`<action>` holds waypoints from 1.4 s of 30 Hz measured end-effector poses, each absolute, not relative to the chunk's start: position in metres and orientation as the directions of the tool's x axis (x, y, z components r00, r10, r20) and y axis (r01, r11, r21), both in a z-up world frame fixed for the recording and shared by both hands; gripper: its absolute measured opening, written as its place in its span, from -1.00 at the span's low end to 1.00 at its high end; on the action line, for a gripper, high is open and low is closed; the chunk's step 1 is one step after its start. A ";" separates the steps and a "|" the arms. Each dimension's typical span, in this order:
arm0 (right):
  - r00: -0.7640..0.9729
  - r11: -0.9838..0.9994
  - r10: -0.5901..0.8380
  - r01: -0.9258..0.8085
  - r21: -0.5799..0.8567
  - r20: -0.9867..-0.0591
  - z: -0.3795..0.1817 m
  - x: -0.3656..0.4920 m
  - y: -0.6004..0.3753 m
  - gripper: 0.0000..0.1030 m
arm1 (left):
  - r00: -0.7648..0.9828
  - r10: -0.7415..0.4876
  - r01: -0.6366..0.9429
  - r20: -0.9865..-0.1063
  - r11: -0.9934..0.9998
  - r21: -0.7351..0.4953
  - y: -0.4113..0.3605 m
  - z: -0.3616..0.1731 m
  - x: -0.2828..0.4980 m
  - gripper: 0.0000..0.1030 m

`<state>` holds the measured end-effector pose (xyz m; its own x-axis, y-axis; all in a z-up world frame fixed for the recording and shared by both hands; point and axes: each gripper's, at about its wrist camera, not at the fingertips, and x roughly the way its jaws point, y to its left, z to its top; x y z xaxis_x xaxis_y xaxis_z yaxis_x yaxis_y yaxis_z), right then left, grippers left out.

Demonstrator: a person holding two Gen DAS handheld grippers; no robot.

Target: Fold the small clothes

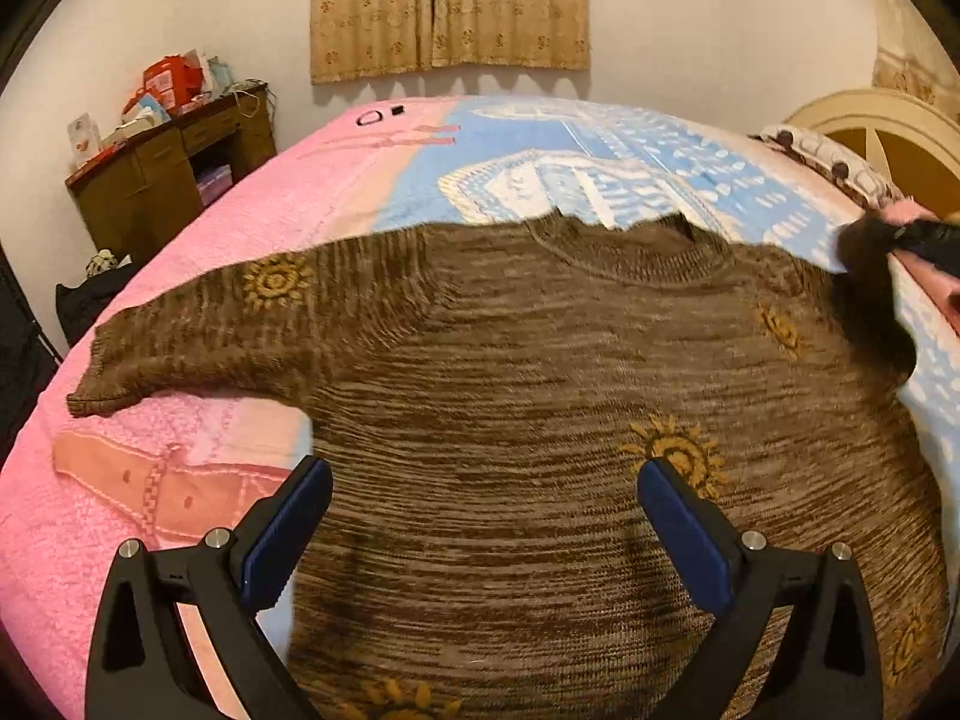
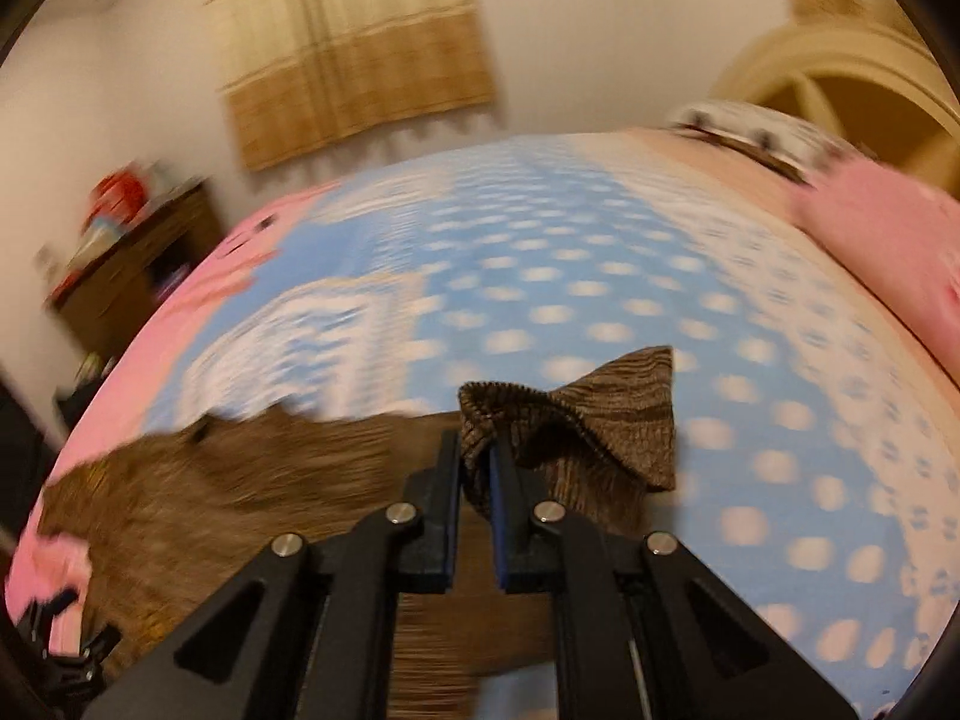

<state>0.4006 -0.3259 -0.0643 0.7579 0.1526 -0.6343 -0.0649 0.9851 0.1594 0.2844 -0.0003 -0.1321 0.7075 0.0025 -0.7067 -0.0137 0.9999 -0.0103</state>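
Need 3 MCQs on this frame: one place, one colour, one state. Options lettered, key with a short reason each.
1. Where does the sweater lie?
A. on the bed
B. on the wooden desk
C. on the floor

2. What colour are the sun motifs on it?
A. red
B. yellow
C. white

3. How is the right gripper?
A. open, holding nothing
B. shut on nothing
C. shut on the sleeve cuff

Key: 1 A, it is spread over the pink and blue bedcover. 2 B, the suns are yellow on brown knit. 3 C, the ribbed cuff is pinched between the closed fingers; the left gripper is open.
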 end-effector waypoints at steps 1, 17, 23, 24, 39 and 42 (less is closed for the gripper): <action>0.749 0.983 0.179 -0.111 0.146 -0.638 -0.067 0.401 -0.304 -0.77 | 0.712 0.005 -0.022 -0.702 1.000 -0.015 0.003 -0.129 0.283 0.98; 0.675 0.922 0.343 -0.377 0.094 -0.653 -0.122 0.361 -0.221 0.56 | 0.691 -0.223 0.172 -0.687 0.975 -0.143 -0.032 -0.106 0.314 0.97; 0.806 0.977 0.211 -0.180 0.111 -0.552 -0.105 0.349 -0.298 0.59 | 0.683 -0.257 0.333 -0.684 0.943 -0.021 -0.125 -0.105 0.343 0.93; 0.826 0.983 0.181 -0.144 0.110 -0.535 -0.104 0.348 -0.308 0.60 | 0.680 -0.260 0.357 -0.686 0.934 -0.001 -0.137 -0.106 0.347 0.93; 0.867 0.966 0.104 0.027 0.256 -0.487 -0.114 0.346 -0.380 0.66 | 0.566 -0.289 0.474 -0.772 0.880 0.018 -0.219 -0.146 0.431 -0.46; 0.864 0.965 0.106 0.031 0.261 -0.493 -0.116 0.347 -0.382 0.66 | 0.538 -0.320 0.483 -0.780 0.875 -0.026 -0.217 -0.146 0.432 -0.66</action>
